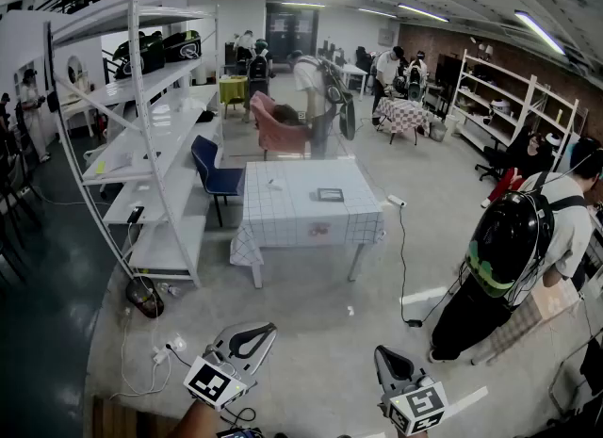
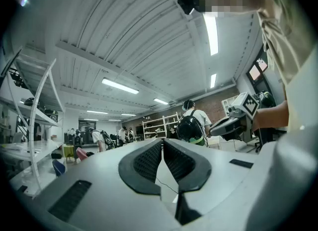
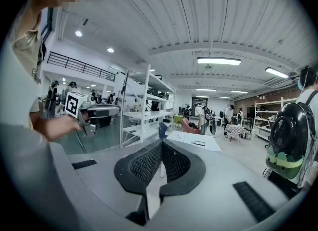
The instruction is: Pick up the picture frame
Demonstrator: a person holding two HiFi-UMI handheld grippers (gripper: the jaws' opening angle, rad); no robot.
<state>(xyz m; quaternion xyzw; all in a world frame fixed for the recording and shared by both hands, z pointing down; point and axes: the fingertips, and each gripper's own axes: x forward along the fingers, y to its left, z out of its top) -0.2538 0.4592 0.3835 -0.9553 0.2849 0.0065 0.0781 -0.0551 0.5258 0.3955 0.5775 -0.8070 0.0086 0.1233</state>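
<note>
In a big room, the picture frame [image 1: 330, 194] lies on a checked table [image 1: 283, 224]. The left gripper [image 1: 267, 328] and right gripper [image 1: 382, 352] are far off, fingers together, holding nothing.

The small dark picture frame [image 1: 330, 194] lies on the cloth-covered worktop [image 1: 283, 224]; the white metal shelf rack [image 1: 141, 144] stands left, the blue chair [image 1: 215, 174] between.

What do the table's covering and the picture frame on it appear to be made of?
The covering looks like matte white cloth with a grid print: it hangs in folds at the corners. The picture frame is dark-rimmed; it is too small to tell its material.
</note>
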